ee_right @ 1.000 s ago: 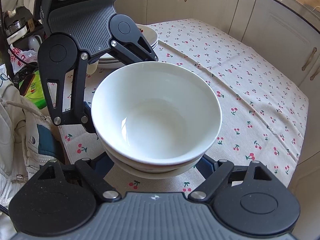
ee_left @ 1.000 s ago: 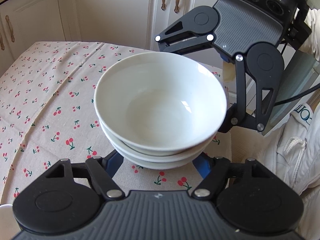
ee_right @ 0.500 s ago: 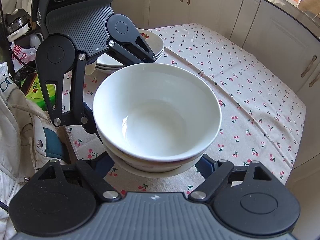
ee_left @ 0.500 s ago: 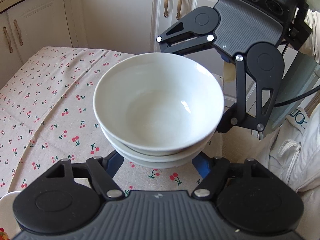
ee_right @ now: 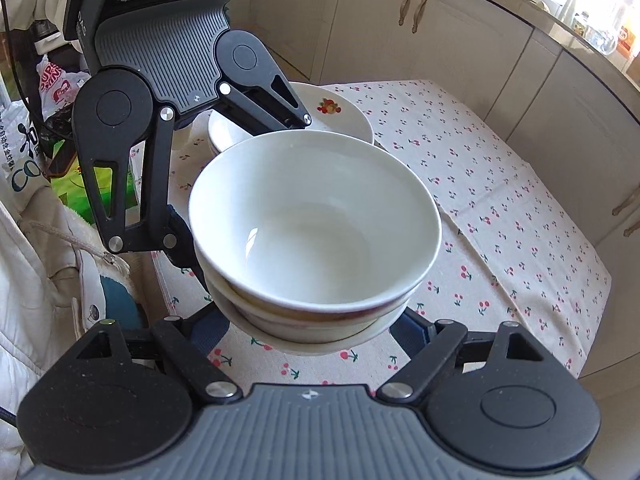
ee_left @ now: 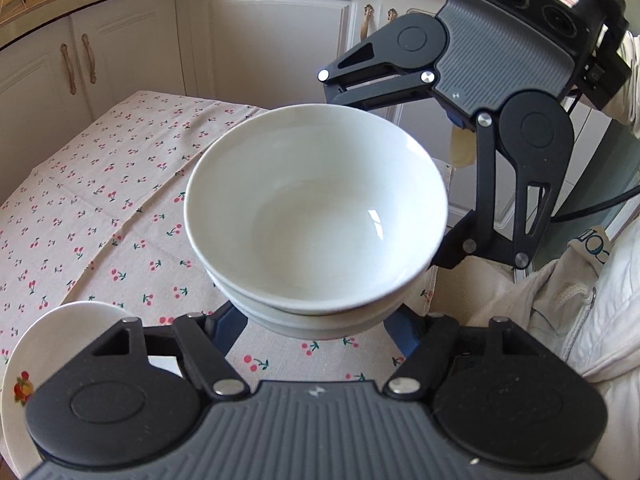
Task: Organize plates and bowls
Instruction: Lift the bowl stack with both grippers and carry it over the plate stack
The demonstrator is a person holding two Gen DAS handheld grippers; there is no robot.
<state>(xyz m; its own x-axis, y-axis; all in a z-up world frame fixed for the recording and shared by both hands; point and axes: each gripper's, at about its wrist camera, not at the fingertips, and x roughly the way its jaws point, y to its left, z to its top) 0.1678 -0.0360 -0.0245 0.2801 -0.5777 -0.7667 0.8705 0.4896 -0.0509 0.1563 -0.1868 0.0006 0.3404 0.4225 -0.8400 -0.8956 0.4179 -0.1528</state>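
A stack of white bowls [ee_left: 316, 220] hangs in the air above the cherry-print tablecloth [ee_left: 100, 200]. My left gripper [ee_left: 316, 320] clamps the stack from one side and my right gripper [ee_right: 316, 328] clamps it from the opposite side; each shows in the other's view. The stack [ee_right: 314, 232] has at least three nested bowls. A stack of white plates with a fruit print [ee_right: 332, 112] sits on the table behind my left gripper's body; its rim also shows at the lower left of the left wrist view [ee_left: 24, 360].
White kitchen cabinets [ee_left: 260, 48] run behind the table. The table's edge [ee_right: 592, 364] is close on the right. A person in white clothing [ee_left: 580, 320] stands beside the table. Bags and clutter [ee_right: 56, 88] lie past the table's left edge.
Both grippers have lifted the bowl stack higher off the table and carried it toward the plate stack, which now shows in the left wrist view and larger in the right.
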